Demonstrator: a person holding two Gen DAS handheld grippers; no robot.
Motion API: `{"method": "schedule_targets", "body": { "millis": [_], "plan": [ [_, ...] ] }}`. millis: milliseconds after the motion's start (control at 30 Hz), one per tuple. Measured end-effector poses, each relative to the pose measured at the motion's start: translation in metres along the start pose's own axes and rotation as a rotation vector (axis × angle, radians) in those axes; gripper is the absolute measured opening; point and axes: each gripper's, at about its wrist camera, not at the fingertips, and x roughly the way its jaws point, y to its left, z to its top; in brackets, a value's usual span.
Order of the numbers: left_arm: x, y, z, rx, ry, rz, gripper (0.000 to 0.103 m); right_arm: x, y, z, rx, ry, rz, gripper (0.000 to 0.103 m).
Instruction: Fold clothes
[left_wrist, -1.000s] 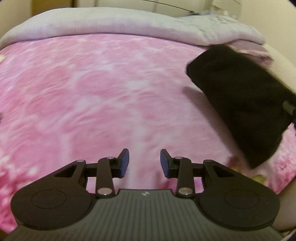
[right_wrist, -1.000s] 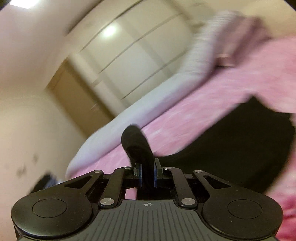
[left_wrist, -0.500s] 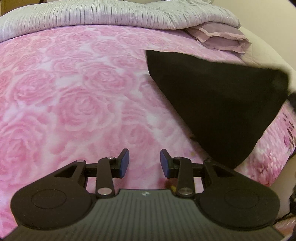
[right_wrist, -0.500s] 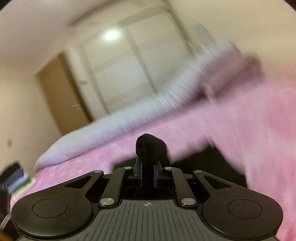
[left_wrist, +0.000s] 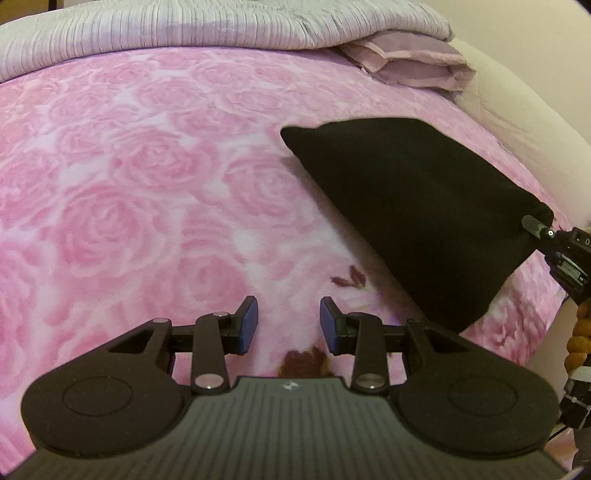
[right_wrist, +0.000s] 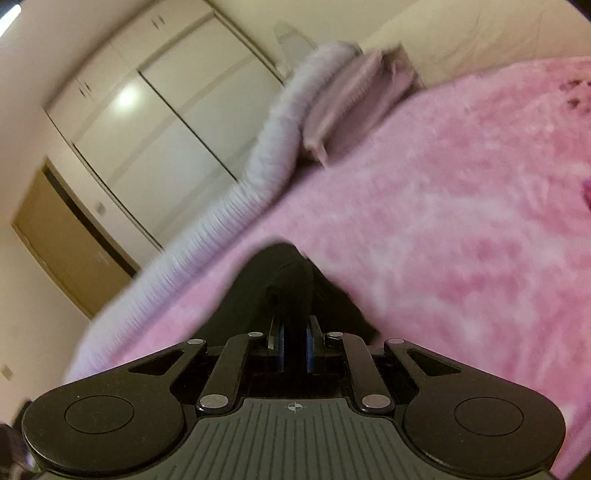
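The right gripper (right_wrist: 294, 349) is clamped on a bunched edge of the black cloth (left_wrist: 417, 218) — lifted at that corner, it drapes onto the pink blanket (left_wrist: 147, 184). The left gripper (left_wrist: 289, 325) hangs spread wide, empty, above the blanket.

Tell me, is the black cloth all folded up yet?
Not quite. The black garment already looks like a compact, doubled-over shape. The right gripper is clamped on one corner, so that end is lifted while the far end reaches the pink rose blanket. The left gripper is open and empty. Still left: laying it down flat and letting go.
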Motion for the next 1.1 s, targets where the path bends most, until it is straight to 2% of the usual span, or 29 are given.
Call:
{"method": "schedule_targets", "body": {
  "millis": [33, 100, 133, 233, 433, 700, 900, 1100],
  "plan": [
    [0.000, 0.001, 0.000, -0.008, -0.001, -0.002, 0.031, 0.002, -0.002, 0.003, 0.026, 0.008, -0.010, 0.009],
    [-0.001, 0.004, 0.000, -0.022, 0.000, -0.008, 0.031, 0.007, -0.006, 0.009, 0.079, 0.024, -0.029, 0.022],
    [-0.001, 0.006, -0.001, -0.027, 0.003, -0.012, 0.031, 0.009, -0.008, 0.012, 0.106, 0.032, -0.039, 0.042],
    [-0.002, 0.013, -0.006, -0.048, 0.020, -0.012, 0.031, -0.005, -0.006, 0.010, 0.111, 0.051, -0.080, 0.054],
    [-0.012, 0.013, -0.012, -0.048, 0.019, -0.024, 0.031, -0.046, 0.005, -0.003, 0.086, 0.081, -0.162, 0.055],
    [-0.054, -0.003, -0.025, -0.022, -0.007, -0.101, 0.031, -0.098, 0.033, -0.029, 0.193, 0.032, -0.106, 0.056],
    [-0.089, 0.000, -0.042, 0.029, -0.028, -0.087, 0.032, -0.128, 0.063, -0.058, 0.178, 0.070, -0.233, 0.056],
    [-0.089, 0.032, -0.037, 0.001, -0.052, -0.045, 0.033, -0.097, 0.094, -0.072, 0.029, 0.074, -0.356, 0.056]
  ]
}}
